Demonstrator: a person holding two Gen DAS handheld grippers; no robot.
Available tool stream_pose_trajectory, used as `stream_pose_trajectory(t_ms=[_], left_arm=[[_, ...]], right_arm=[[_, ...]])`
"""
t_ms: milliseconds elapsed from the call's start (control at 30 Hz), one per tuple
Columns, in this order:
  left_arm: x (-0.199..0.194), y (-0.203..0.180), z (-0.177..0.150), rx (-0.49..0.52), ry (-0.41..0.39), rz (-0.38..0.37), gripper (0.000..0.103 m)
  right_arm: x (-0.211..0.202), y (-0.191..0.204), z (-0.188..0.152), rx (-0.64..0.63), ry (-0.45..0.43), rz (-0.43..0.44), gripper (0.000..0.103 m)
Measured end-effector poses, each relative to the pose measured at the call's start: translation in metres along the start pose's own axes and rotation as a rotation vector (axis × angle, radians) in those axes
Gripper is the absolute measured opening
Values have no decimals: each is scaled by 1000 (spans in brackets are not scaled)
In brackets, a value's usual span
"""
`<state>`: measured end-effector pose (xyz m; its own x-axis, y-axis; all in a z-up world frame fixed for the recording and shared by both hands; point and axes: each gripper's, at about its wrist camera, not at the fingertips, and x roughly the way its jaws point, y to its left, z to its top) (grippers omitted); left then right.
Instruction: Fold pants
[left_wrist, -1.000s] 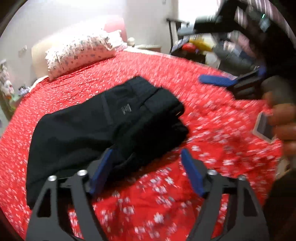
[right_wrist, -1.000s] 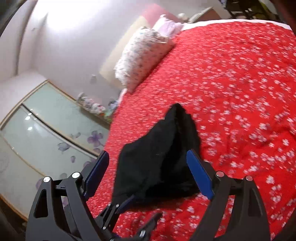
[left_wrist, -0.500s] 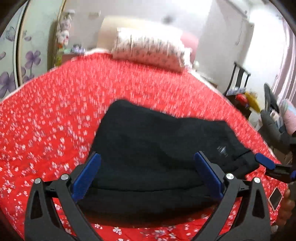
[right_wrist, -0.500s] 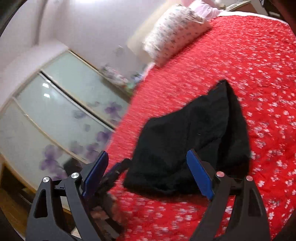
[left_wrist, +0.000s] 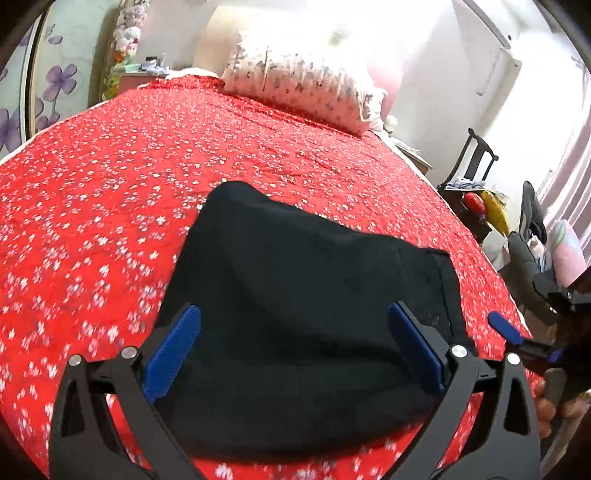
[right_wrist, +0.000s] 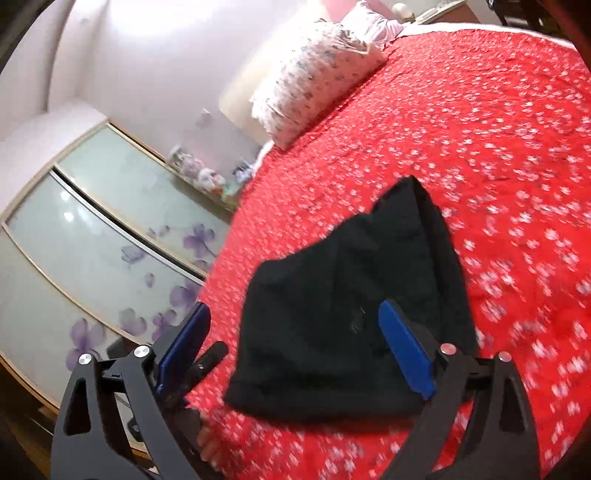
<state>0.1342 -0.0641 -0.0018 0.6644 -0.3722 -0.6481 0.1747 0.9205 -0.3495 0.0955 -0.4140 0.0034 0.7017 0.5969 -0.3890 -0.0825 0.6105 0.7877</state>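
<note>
Blue pads frame both near views: the left tool (left_wrist: 293, 347) hangs spread wide with nothing between its fingers, low over the near side of the folded black pants (left_wrist: 306, 317), and the right tool (right_wrist: 293, 343) is likewise released and gripping nothing, its right pad over the pants (right_wrist: 351, 295) and its left pad out past the bed's near edge. In the left wrist view the right tool (left_wrist: 517, 332) shows at the far right, off the right end of the garment, with part of the hand (left_wrist: 550, 402) that carries it; whether it touches the cloth cannot be told. In the right wrist view a black part of the left tool (right_wrist: 207, 360) and a bit of a hand (right_wrist: 205, 439) show at the bed's near edge, just beside the left side of the pants. The pants lie as a compact dark bundle on the red flowered bedspread (left_wrist: 110, 184), close to the near edge of the bed and well apart from the head end. Farther off, a pale patterned pillow (left_wrist: 299, 88) lies at the head of the bed. Beyond the bed's left edge stands a wardrobe with frosted sliding doors printed with purple flowers (right_wrist: 92, 240), and beyond its right edge a dark chair (left_wrist: 476, 155) with clutter around it.
</note>
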Motion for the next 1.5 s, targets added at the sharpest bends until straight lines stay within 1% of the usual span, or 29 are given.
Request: stream_pose_trajectory(t_ms=[33, 67, 100, 133, 200, 267, 333, 367, 433, 500, 600, 633, 700, 767, 800, 833, 900, 1000, 1033, 1067, 1100, 1133, 1167, 1200, 1233, 1267, 1333, 1400, 1500], left_arm=[[9, 0, 5, -6, 31, 14, 101], [20, 0, 8, -9, 69, 34, 101], [32, 1, 9, -10, 112, 51, 101], [44, 3, 9, -13, 158, 63, 101], [65, 14, 4, -24, 238, 70, 101], [63, 18, 3, -19, 211, 55, 101], [58, 16, 5, -3, 210, 67, 101], [52, 15, 6, 7, 197, 83, 101], [40, 14, 4, 28, 166, 105, 101], [25, 10, 0, 75, 115, 148, 101], [11, 2, -8, 168, 44, 246, 101], [9, -1, -11, 197, 34, 269, 101], [6, -5, -19, 253, 29, 312, 101], [10, -5, -25, 279, 49, 329, 101], [15, -2, -25, 280, 67, 333, 101], [20, 0, -28, 271, 87, 327, 101], [25, 9, -25, 216, 109, 292, 101], [30, 30, -21, 78, 165, 195, 101], [32, 36, -21, 47, 175, 174, 101], [32, 40, -21, 22, 180, 155, 101], [32, 39, -22, 24, 179, 152, 101], [31, 37, -24, 37, 174, 161, 101], [29, 33, -25, 62, 161, 180, 101], [28, 31, -26, 78, 151, 193, 101], [28, 27, -27, 95, 141, 208, 101], [28, 23, -28, 117, 132, 227, 101], [28, 19, -27, 135, 125, 244, 101], [28, 16, -27, 147, 119, 257, 101], [27, 11, -27, 173, 105, 283, 101]], right_arm=[[8, -6, 2, 28, 22, -3, 95], [16, -15, 4, 60, 48, -31, 95], [25, -26, 4, 97, 74, -97, 95], [29, -34, 1, 118, 79, -116, 94], [27, -45, 5, 152, 59, -80, 94], [24, -46, 6, 163, 61, -73, 94], [18, -41, 5, 137, 62, -93, 94], [17, -38, 5, 132, 66, -93, 94], [13, -28, 5, 110, 98, -34, 95], [5, -19, 0, 69, 132, 10, 95], [2, 4, -4, -76, 177, -33, 95], [2, 14, -10, -138, 198, -57, 95], [4, 21, -18, -198, 238, -87, 95], [13, 15, -28, -197, 302, -148, 95], [19, 8, -30, -182, 326, -168, 95], [26, -2, -33, -153, 341, -168, 95], [28, -6, -34, -154, 329, -158, 95], [28, 7, -33, -212, 330, -180, 95], [23, 13, -29, -232, 307, -161, 95], [14, 18, -23, -245, 248, -139, 95], [7, 19, -17, -243, 202, -130, 95], [-5, 13, -8, -219, 135, -127, 95], [-12, 7, -2, -192, 94, -143, 95], [-15, -1, 5, -167, 61, -179, 95], [-19, -13, 12, -145, 34, -255, 95], [-19, -20, 16, -134, 25, -309, 95], [-15, -36, 20, -105, 34, -363, 95], [-12, -53, 20, -61, 66, -379, 95], [-4, -58, 17, -48, 84, -409, 95]])
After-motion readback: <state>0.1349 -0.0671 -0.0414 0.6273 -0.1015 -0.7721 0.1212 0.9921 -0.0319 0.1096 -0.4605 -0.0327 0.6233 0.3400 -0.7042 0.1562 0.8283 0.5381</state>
